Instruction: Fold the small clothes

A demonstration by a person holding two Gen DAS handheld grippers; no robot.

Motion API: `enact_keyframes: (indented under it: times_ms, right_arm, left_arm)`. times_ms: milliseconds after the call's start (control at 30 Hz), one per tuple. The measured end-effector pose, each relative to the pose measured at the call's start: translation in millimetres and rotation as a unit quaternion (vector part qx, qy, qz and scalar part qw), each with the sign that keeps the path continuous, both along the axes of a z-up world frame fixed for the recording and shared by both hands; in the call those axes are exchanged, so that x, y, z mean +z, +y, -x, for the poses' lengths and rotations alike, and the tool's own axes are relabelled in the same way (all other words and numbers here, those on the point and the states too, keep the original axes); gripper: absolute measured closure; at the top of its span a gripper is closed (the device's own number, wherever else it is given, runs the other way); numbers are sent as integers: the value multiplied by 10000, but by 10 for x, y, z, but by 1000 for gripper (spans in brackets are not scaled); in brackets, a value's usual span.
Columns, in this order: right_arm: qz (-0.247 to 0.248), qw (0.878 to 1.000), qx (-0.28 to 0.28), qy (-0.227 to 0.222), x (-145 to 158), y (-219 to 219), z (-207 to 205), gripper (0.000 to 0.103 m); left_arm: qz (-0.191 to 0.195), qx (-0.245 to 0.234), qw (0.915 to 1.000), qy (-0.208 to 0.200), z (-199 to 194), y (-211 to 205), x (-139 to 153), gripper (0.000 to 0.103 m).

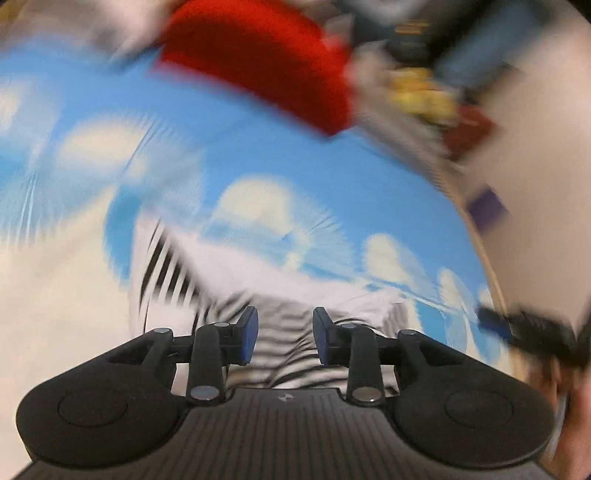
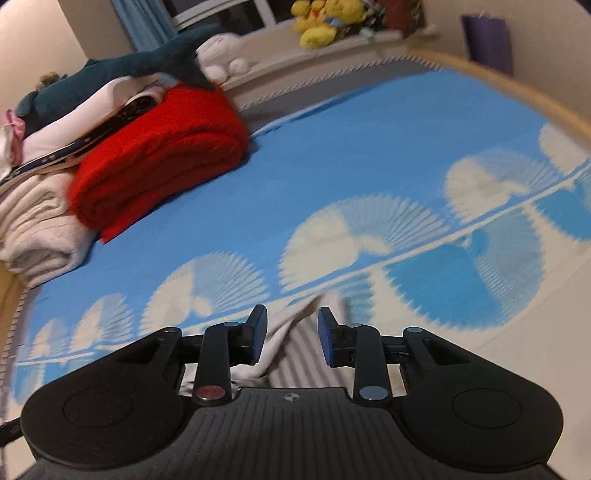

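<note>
A small white garment with black stripes (image 1: 284, 332) lies on the blue bed sheet (image 1: 258, 155), blurred by motion. My left gripper (image 1: 285, 338) is open just above it, the fabric showing between the fingers. In the right wrist view the same garment (image 2: 295, 347) shows as a pale striped fold under my right gripper (image 2: 291, 338), which is open with the cloth between the fingers. The right gripper's tip (image 1: 517, 328) shows at the right edge of the left wrist view.
A folded red blanket (image 2: 155, 155) and a cream blanket (image 2: 37, 221) lie at the far left of the bed, with a plush shark (image 2: 110, 70) and folded clothes on top. Yellow plush toys (image 2: 325, 18) sit on the sill. The bed's wooden edge (image 2: 517, 85) curves at the right.
</note>
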State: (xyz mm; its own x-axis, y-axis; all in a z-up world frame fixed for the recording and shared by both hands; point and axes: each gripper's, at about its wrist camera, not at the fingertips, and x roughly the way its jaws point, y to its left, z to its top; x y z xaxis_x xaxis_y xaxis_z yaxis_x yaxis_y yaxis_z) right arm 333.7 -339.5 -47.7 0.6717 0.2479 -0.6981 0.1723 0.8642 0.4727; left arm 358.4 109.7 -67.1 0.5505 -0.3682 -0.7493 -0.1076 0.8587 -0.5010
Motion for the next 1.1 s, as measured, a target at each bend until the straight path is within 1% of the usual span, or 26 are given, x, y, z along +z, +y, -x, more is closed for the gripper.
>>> enact_keyframes:
  times_ms: [33, 67, 133, 200, 267, 300, 367, 433, 467, 533, 600, 633, 667, 700, 733, 767, 800, 833, 867, 900, 933, 967, 1000, 1033, 1067, 1100]
  right_arm:
    - [-98, 9999, 112, 58, -39, 64, -15, 69]
    - [-182, 9995, 242, 132, -76, 136, -36, 68]
    - [-448, 9967, 537, 408, -195, 298, -81, 63]
    - [-881, 9897, 776, 825, -358, 444, -119, 59]
    - [-1149, 9826, 743, 1260, -520, 544, -110, 57]
    - [-1252, 9794, 594, 1467, -602, 555, -90, 51]
    - [-1350, 9708, 90, 1978, -790, 530, -28, 47]
    - [-1533, 9605, -178, 2316, -967, 508, 9, 47]
    - [-1719, 9539, -321, 2439, -1050, 483, 9, 47]
    - [-2108, 9432, -535, 2512, -1150, 450, -1, 47]
    - [-2215, 9427, -458, 2452, -1160, 482, -32, 48]
    - [-2165, 9453, -417, 2402, -1136, 501, -50, 51]
    - [-2112, 9487, -348, 2325, -1102, 520, -65, 62]
    - [-2125, 9513, -224, 2222, -1069, 536, -82, 80]
    - [-2197, 9524, -111, 2111, -1041, 514, -113, 88]
    - [-2315, 9535, -58, 1929, -995, 476, -130, 98]
    - [-2447, 9554, -72, 1650, -923, 422, -129, 99]
    - [-2566, 9571, -111, 1338, -853, 348, -143, 99]
    - [-2678, 9585, -147, 966, -751, 266, -132, 99]
    - [-2766, 9587, -185, 632, -665, 188, -111, 100]
    - [-2835, 9582, -223, 304, -588, 106, -78, 100]
    - [-2856, 9580, -225, 117, -544, 40, -47, 100]
    - [-2864, 9578, -229, 76, -546, -15, -14, 100]
    - [-2821, 9590, -223, 179, -590, -40, 13, 100]
    - [-2647, 9629, -172, 493, -666, -40, 20, 100]
    - [-2370, 9670, -89, 927, -765, -37, 18, 100]
  left_arm:
    - [18, 231, 9988, 421, -95, 34, -143, 68]
    - [-15, 459, 9950, 887, -168, 47, -308, 68]
    - [1, 653, 9886, 1354, -246, 86, -513, 68]
    - [-74, 661, 9858, 1544, -341, 69, -660, 68]
    - [-55, 455, 9839, 1729, -390, 37, -788, 64]
    - [23, 383, 9828, 1807, -401, 37, -843, 64]
    - [175, 280, 9809, 1916, -402, 0, -931, 63]
    - [367, 146, 9780, 2049, -353, -59, -1021, 61]
    - [440, 67, 9764, 2112, -299, -75, -1045, 61]
    - [509, -70, 9747, 2174, -301, -155, -1088, 62]
    - [524, -67, 9771, 2063, -278, -185, -1030, 81]
    - [520, -19, 9789, 1975, -289, -176, -1005, 96]
    - [513, 65, 9817, 1832, -298, -142, -953, 98]
    - [493, 174, 9855, 1615, -309, -96, -865, 99]
    - [456, 252, 9891, 1379, -321, -59, -753, 100]
    - [414, 320, 9938, 984, -333, -9, -592, 100]
    - [418, 378, 9966, 607, -333, 39, -438, 100]
    - [430, 458, 9980, 108, -304, 96, -261, 100]
    - [403, 478, 9972, -402, -271, 140, -82, 102]
    - [397, 454, 9948, -825, -230, 175, 61, 102]
    - [430, 401, 9916, -1150, -193, 199, 162, 102]
    - [491, 345, 9893, -1329, -157, 220, 212, 102]
    - [565, 290, 9895, -1299, -141, 229, 199, 102]
    - [610, 190, 9926, -1035, -152, 218, 123, 102]
    - [543, -23, 9977, -398, -199, 172, -47, 101]
    - [378, -290, 9983, 343, -242, 109, -261, 101]
